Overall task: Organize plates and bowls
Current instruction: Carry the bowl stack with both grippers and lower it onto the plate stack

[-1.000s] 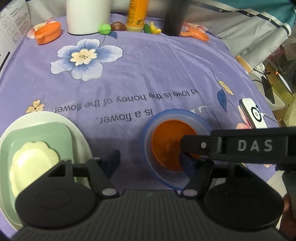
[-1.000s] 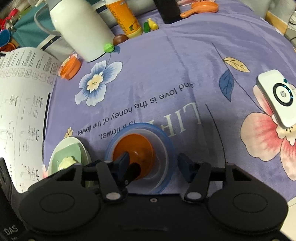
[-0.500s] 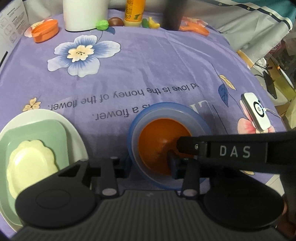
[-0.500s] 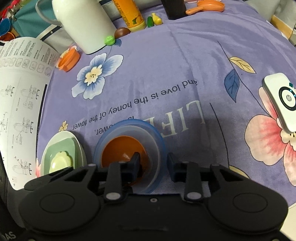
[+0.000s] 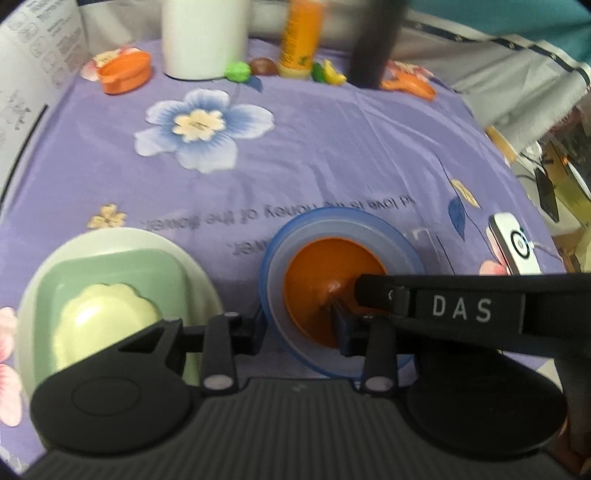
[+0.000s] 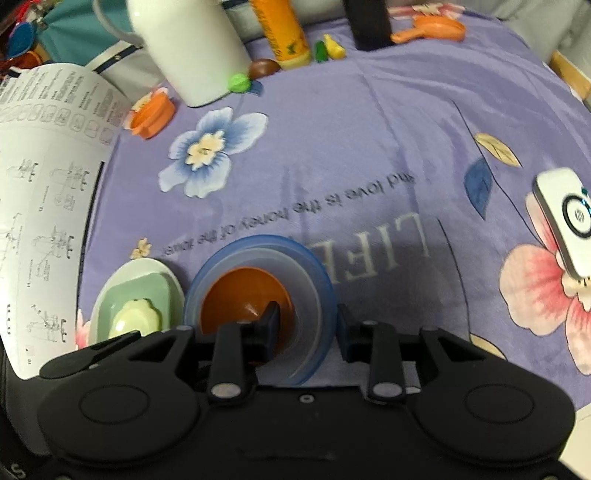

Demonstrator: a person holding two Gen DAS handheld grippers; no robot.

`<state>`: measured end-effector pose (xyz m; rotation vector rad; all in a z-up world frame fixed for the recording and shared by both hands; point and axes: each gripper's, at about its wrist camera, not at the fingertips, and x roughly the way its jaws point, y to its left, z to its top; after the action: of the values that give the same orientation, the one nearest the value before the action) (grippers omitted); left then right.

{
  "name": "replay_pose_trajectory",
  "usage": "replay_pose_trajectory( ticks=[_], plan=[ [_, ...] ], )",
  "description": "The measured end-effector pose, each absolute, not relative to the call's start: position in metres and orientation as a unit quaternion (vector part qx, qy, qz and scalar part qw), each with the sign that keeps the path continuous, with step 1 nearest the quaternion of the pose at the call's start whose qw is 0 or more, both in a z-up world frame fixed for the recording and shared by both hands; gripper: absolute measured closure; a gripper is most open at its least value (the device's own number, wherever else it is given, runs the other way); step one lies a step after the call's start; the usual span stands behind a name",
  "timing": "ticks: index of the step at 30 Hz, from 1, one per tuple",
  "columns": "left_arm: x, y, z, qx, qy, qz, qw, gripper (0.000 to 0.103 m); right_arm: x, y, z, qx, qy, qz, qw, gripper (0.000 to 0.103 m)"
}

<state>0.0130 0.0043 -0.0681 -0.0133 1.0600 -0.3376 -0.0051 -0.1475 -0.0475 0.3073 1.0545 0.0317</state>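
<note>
A stack of bowls stands on the purple cloth: a blue bowl (image 5: 340,215) holds a translucent bowl (image 5: 373,233), which holds an orange bowl (image 5: 321,269). My left gripper (image 5: 299,330) is shut on the stack's left wall, one finger outside and one inside the orange bowl. My right gripper (image 6: 308,328) is shut on the right wall of the same blue bowl (image 6: 266,240). Its arm crosses the left wrist view from the right. To the left lies a white oval plate (image 5: 201,275) bearing a green rectangular plate (image 5: 110,264) and a pale yellow flower-shaped dish (image 5: 107,314).
At the far edge stand a white jug (image 5: 205,37), an orange bottle (image 5: 301,37), a dark cylinder (image 5: 376,40), a small orange dish (image 5: 125,72), an orange ladle (image 6: 432,31) and toy fruits. A white device (image 6: 569,218) lies at right, a printed sheet (image 6: 40,192) at left.
Both grippers went from open beside the bowl stack to shut on its rim, left on the left wall and right on the right wall. The plates stayed put.
</note>
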Motion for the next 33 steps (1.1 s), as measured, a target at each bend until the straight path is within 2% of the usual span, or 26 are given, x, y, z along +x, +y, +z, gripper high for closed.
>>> replay_pose_trajectory(
  ticks=[19, 33],
  plan=[
    [0.013, 0.125, -0.029, -0.036, 0.477, -0.093, 0.873, 0.067, 0.018, -0.04, -0.01, 0.111, 0.502, 0.12, 0.85, 0.071],
    [0.016, 0.166, -0.056, -0.058, 0.511, -0.068, 0.855, 0.067, 0.031, 0.008, -0.025, 0.088, 0.541, 0.147, 0.823, 0.071]
  ],
)
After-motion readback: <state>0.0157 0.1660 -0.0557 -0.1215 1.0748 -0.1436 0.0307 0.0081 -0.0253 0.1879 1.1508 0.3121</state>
